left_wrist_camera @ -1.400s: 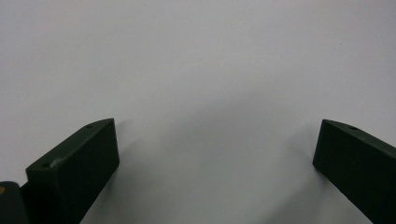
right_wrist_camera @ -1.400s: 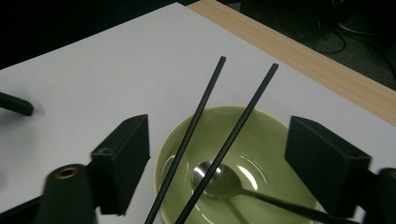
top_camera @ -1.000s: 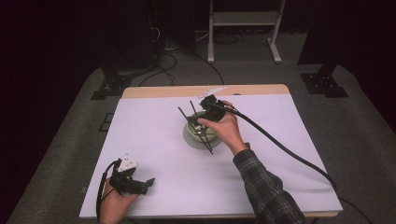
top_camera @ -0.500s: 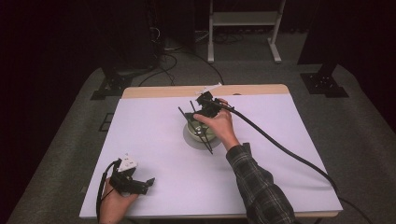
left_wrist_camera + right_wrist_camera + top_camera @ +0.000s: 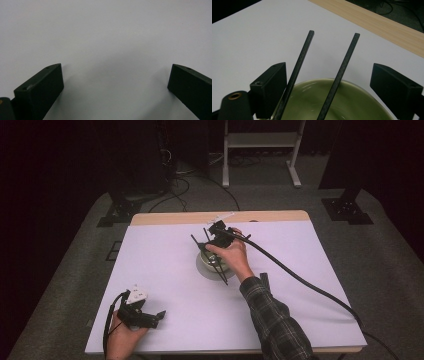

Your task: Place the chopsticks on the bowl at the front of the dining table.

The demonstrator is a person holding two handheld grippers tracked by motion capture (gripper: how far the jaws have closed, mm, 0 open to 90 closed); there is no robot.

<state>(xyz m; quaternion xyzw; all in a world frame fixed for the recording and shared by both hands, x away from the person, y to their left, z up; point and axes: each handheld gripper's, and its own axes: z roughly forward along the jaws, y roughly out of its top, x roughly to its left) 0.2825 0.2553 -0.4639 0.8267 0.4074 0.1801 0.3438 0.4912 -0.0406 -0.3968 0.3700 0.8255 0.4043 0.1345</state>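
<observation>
A green bowl (image 5: 212, 264) sits near the middle of the worktop (image 5: 165, 270), with two black chopsticks (image 5: 342, 67) laid across its rim. The right tool (image 5: 212, 240) is held directly over the bowl, its jaws spread wide with both sticks between them and untouched. In the right gripper view the sticks' long axes run forward, away from the tool, roughly parallel and slightly apart. The left tool (image 5: 150, 318) is rested at the near left edge, jaws wide and empty, well apart from the bowl. The right hand (image 5: 231, 254) is judged the nearer for any pinch on the sticks.
</observation>
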